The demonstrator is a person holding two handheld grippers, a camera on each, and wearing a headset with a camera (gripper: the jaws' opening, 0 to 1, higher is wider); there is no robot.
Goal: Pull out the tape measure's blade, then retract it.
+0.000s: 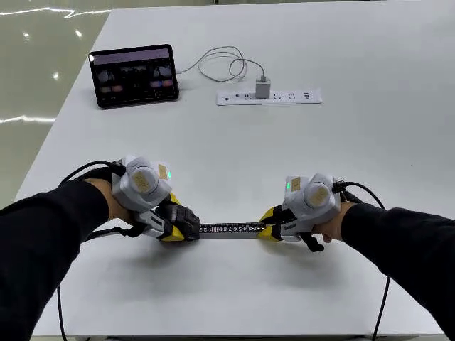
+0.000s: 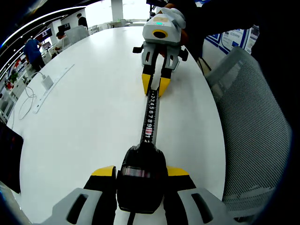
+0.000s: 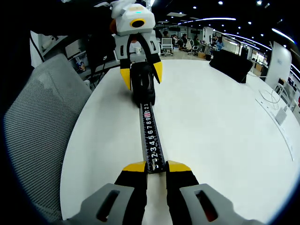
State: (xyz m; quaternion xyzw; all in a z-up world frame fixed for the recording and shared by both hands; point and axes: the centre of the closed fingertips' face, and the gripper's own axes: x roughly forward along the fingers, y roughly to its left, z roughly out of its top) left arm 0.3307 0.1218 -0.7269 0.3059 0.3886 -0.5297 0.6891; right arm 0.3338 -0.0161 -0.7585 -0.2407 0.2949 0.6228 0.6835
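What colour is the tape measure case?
Black case; clearest in the left gripper view.

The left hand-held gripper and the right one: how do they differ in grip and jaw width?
The left hand-held gripper holds the black tape measure case; the right hand-held gripper pinches the end of the blade. The left's jaws stand wide around the case; the right's are nearly closed on the thin blade. Both have yellow tips and face each other low over the white table.

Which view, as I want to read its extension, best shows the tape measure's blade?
The right gripper view: the black numbered metal blade runs up mid-frame, digits large, from the right gripper's fingers to the black plastic case. The left gripper view shows smaller digits; the head view, a thin strip.
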